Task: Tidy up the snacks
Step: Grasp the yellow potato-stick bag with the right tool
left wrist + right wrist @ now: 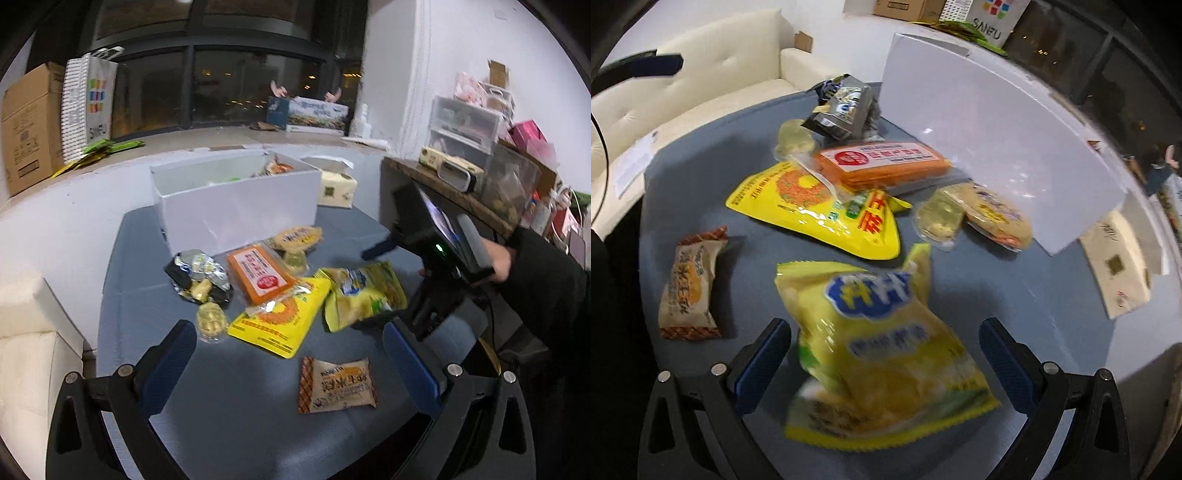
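Right gripper (884,354): jaws spread wide, blue pads either side of the chip bag (882,354), no pad contact visible. The bag is blurred, lying between the fingers on the table (1015,288). From the left wrist view the right gripper (373,251) sits over the same chip bag (364,295), with a hand (498,262) in a dark sleeve on the grip.

Left gripper (290,363): jaws wide, holding nothing, hovering over the near end of the table (147,266). The wafer pack (338,386) lies between its fingers, touching neither.

Snacks, going outward:
- Yellow pouch (282,317) is just past the wafer pack, flat, beside the chip bag.
- Orange pack (260,275) overlaps the pouch's far edge.
- A small clear cup (211,321) sits left of the pouch.
- A second clear cup (295,258) is right of the orange pack, touching a round cracker pack (299,236).
- A crumpled silver-black wrapper pile (199,275) is left of the orange pack.

White box (236,199): at the far end of the table, open top, upright. Something orange and something green show inside at the back; I can't identify them. The cracker pack and wrapper pile lie just in front of its near wall.

A tissue pack (338,188) is right of the box, just beside it. A cream sofa (701,74) is off the table's left side. On the window ledge behind are a cardboard box (31,125) and a shopping bag (88,99). A shelf with clear drawers (465,129) is at the right.
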Available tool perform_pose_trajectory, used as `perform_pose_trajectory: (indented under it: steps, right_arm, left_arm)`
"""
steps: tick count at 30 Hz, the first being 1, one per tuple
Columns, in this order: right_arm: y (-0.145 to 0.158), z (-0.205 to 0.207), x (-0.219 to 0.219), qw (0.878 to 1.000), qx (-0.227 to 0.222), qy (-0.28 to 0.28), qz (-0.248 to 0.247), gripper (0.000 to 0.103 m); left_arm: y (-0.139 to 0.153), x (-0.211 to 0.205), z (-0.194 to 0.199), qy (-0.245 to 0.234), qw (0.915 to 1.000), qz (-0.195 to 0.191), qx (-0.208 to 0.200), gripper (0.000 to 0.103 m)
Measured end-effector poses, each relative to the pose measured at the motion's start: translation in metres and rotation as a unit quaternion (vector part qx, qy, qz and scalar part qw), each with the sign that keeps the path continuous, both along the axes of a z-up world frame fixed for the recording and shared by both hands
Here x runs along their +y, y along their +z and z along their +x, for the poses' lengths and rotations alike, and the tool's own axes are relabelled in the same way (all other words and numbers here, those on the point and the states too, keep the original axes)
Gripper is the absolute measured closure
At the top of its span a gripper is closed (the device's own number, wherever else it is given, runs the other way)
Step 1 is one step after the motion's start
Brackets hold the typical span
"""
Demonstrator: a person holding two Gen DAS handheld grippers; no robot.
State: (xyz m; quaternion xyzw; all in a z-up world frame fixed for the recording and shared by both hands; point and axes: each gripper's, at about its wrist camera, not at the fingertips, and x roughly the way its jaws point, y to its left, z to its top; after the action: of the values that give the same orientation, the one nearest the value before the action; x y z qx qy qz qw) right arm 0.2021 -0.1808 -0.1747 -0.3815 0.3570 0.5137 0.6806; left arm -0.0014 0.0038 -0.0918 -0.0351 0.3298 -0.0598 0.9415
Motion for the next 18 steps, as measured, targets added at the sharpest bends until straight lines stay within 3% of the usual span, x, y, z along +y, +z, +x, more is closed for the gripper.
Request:
perform_pose_trajectory:
  steps: [1,2,3,5,11,14,18]
  right_arm:
    - [-0.003,0.000,0.002,1.000,0.009,0.004,-0.010,0.001]
    - [-0.007,0.000,0.003,1.000,0.006,0.007,-0.018,0.015]
    - [-0.008,-0.002,0.004,1.000,0.001,0.009,-0.019,0.037]
    - [-0.002,-0.003,-0.003,1.000,0.007,-0.003,0.011,0.044]
    - [0.016,-0.008,-0.045,0.987,0.086,-0.085,0.108,0.046]
    - [0.034,-0.017,-0.075,0.969,0.123,-0.129,0.174,0.047]
    - [0.061,-0.029,-0.108,0.949,0.125,-0.181,0.228,0.046]
  left_arm:
    - [-0.002,-0.004,0.001,-0.007,1.0000,0.005,0.005,0.000]
    - [-0.004,-0.007,0.002,-0.012,0.9998,0.010,0.011,0.000]
    - [-0.006,-0.009,0.003,-0.016,0.9997,0.014,0.015,0.000]
    - [-0.010,-0.015,0.004,-0.023,0.9992,0.022,0.024,0.000]
    - [-0.025,-0.029,0.008,-0.052,0.9969,0.033,0.049,0.000]
    - [-0.035,-0.036,0.013,-0.069,0.9952,0.029,0.064,0.000]
    - [-0.052,-0.047,0.023,-0.081,0.9921,0.029,0.091,0.000]
